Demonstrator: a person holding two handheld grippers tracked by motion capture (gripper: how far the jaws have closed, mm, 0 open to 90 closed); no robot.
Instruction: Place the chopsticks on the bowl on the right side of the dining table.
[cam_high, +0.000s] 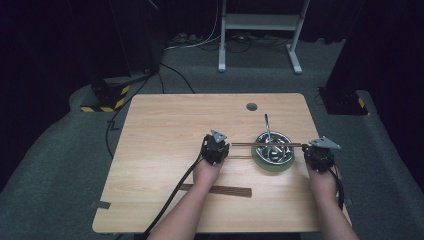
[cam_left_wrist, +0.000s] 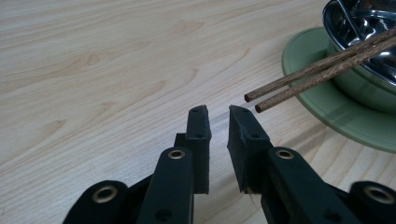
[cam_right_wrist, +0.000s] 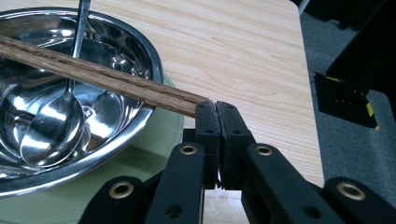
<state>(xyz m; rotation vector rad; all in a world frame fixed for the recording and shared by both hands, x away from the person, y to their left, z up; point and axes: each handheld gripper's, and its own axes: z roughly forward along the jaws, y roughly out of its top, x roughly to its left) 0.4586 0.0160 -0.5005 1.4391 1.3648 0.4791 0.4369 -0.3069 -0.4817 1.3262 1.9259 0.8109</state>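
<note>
1. Grey carpet surrounds the wooden table (cam_high: 165, 150); a white desk frame (cam_high: 260, 30) stands behind it, dark stands at both far corners.
2. Bare tabletop stretches left and far of the hands; a dark strip (cam_high: 220, 190) lies near the front edge.
3. Right of centre, a steel bowl (cam_high: 273, 145) with a spoon (cam_right_wrist: 51, 126) sits on a green plate (cam_left_wrist: 336, 112).
4. Brown chopsticks (cam_high: 267, 144) span the bowl rim.
5. Right gripper (cam_right_wrist: 216, 106) meets their end, jaws pressed together and empty.
6. Left gripper (cam_left_wrist: 218, 112) is nearly shut, empty, just beside their other end.
</note>
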